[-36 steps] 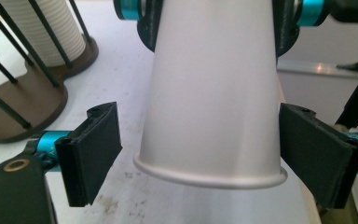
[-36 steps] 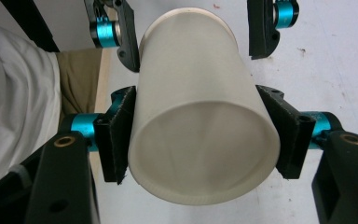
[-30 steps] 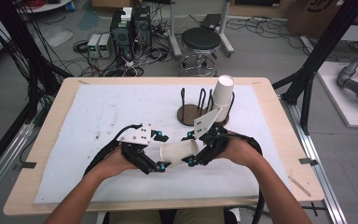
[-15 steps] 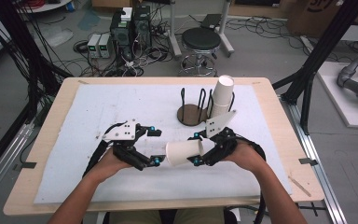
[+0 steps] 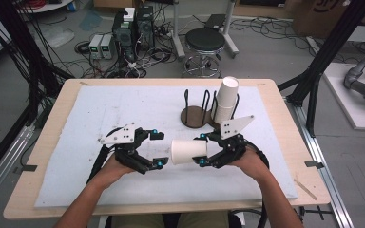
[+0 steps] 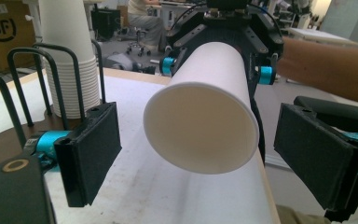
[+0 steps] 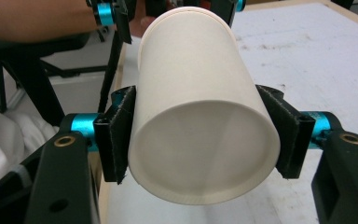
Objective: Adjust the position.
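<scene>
A white paper cup lies level in the air between the two hands, low over the white mat. My right gripper is shut on one end of it, and its pads press both sides of the cup. My left gripper is open and faces it from the left. In the left gripper view the cup's other end sits between the two wide pads, clear of both.
A tall stack of white cups stands in a black wire holder on round wooden bases just behind the hands. The white mat covers the wooden table. A stool and electronics stand on the floor beyond.
The right hand has brought the cup a little lower and nearer the front of the table. The left gripper has stayed in place, jaws apart.
</scene>
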Demonstrator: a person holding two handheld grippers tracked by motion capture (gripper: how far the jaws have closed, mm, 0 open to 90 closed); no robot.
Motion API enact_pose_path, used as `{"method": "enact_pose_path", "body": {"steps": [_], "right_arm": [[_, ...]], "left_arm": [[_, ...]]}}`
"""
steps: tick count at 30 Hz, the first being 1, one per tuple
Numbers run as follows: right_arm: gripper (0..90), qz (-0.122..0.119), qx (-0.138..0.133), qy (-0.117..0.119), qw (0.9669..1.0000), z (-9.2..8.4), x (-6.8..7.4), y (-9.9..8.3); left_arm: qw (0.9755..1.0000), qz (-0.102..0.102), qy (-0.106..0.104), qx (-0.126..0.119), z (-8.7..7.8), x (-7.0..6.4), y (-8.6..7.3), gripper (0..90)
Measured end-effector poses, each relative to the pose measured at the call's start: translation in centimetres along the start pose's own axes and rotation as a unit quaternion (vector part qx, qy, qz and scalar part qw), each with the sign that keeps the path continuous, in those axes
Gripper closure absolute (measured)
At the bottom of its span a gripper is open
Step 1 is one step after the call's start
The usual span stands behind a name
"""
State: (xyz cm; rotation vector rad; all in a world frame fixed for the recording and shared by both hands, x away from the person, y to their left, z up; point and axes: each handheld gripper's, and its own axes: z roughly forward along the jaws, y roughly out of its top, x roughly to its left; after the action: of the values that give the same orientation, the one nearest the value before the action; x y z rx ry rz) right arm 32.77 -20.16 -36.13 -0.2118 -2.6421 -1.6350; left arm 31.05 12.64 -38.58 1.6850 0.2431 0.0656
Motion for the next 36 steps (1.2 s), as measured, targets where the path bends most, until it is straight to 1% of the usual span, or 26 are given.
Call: {"method": "enact_pose_path", "body": {"steps": [2,4,6,10,13,16,22,25,29,32,34,35,36], "right_arm": [[34.3,0.002,-0.004,0.000,1.0000,0.1,0.0,-0.2],[34.4,0.004,-0.011,0.001,0.9999,0.2,0.0,-0.4],[34.3,0.007,-0.015,0.001,0.9999,0.3,0.0,-0.6],[34.3,0.008,-0.022,0.002,0.9997,0.4,0.0,-0.7],[34.3,0.009,-0.032,0.007,0.9994,0.4,0.1,-0.6],[34.3,0.009,-0.036,0.011,0.9993,0.4,0.1,-0.5],[34.4,0.014,-0.049,0.023,0.9984,0.5,0.2,-0.5],[34.4,0.013,-0.053,0.029,0.9981,0.6,0.2,-0.5],[34.4,0.016,-0.056,0.038,0.9976,0.8,0.2,-0.6],[34.4,0.017,-0.062,0.042,0.9970,1.0,0.2,-0.6],[34.4,0.016,-0.061,0.043,0.9971,1.0,0.1,-0.6],[34.4,0.018,-0.062,0.044,0.9970,1.0,0.1,-0.6],[34.4,0.017,-0.059,0.044,0.9971,1.0,0.1,-0.6]], "left_arm": [[1.0000,0.000,-0.002,-0.003,0.1,-0.1,-0.1,14.5],[0.9999,-0.004,-0.010,-0.003,0.3,-0.1,-0.2,14.5],[0.9999,-0.002,-0.014,0.000,0.5,-0.2,-0.3,14.5],[0.9999,0.000,-0.013,-0.002,0.8,-0.3,-0.3,14.5],[0.9999,0.000,-0.013,-0.003,0.9,-0.2,-0.4,14.5],[0.9999,0.002,-0.015,-0.005,1.1,-0.3,-0.5,14.5],[0.9997,0.002,-0.023,-0.004,1.6,-0.3,-0.6,14.5],[0.9996,0.001,-0.026,-0.009,1.6,-0.3,-0.6,14.5],[0.9993,-0.006,-0.032,-0.017,1.6,-0.3,-0.6,14.5],[0.9993,-0.009,-0.033,-0.014,1.8,-0.3,-0.7,14.5],[0.9994,-0.004,-0.033,-0.012,1.8,-0.4,-0.7,14.6],[0.9991,-0.001,-0.042,-0.012,1.8,-0.4,-0.7,16.5],[0.9991,0.002,-0.040,-0.012,1.8,-0.5,-0.7,19.3]]}}
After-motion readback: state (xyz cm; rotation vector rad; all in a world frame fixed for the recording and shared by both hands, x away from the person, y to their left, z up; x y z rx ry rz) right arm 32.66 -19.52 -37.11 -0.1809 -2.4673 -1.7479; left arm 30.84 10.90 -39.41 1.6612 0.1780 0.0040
